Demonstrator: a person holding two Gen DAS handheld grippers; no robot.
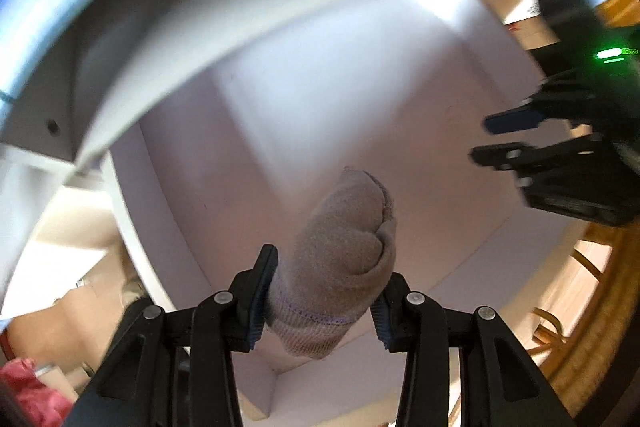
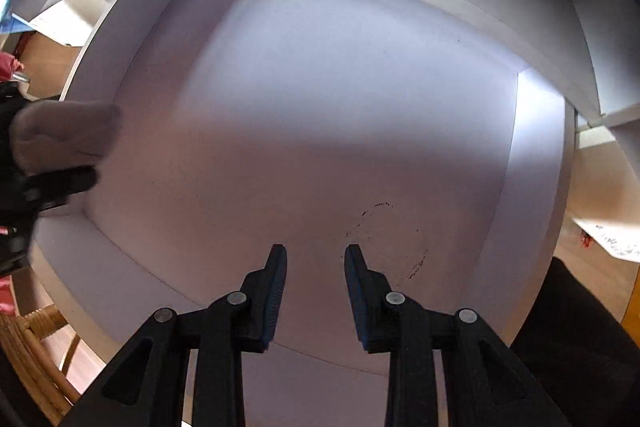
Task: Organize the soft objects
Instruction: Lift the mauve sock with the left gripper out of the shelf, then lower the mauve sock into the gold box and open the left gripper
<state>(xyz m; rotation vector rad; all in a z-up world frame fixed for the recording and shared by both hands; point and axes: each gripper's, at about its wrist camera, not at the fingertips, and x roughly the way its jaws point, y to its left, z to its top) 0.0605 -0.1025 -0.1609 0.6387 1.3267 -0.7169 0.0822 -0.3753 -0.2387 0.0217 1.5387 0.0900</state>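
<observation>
— What do we have in our left tool (image 1: pixel 326 291) right now?

— A rolled grey sock (image 1: pixel 340 255). We see its two black fingers (image 1: pixel 256 291) pressed against the sock's sides, so the tool is clenched on it, with the bundle's cuff end sitting down between the fingers and its rounded end poking out past the tips.

— And where is the sock in relation to the drawer?

— We hold it above the white drawer (image 1: pixel 400 107), which lies open under us. The sock hangs over the drawer's pale floor, toward its lower left wall in the left wrist view, and does not touch the bottom as far as we can tell.

— What about our right tool (image 2: pixel 316 267)?

— Its jaws stand a little apart with nothing between them. We see only the drawer's bare floor behind the tips, marked with a faint dark ring (image 2: pixel 390 243). It grips nothing.

— Do we see one tool from the other?

— Yes. From the right wrist, the sock and left tool show at the left edge, blurred. From the left wrist, the right tool appears at the right edge, over the drawer's right side. A wicker chair (image 1: pixel 572 287) sits outside the drawer.
</observation>
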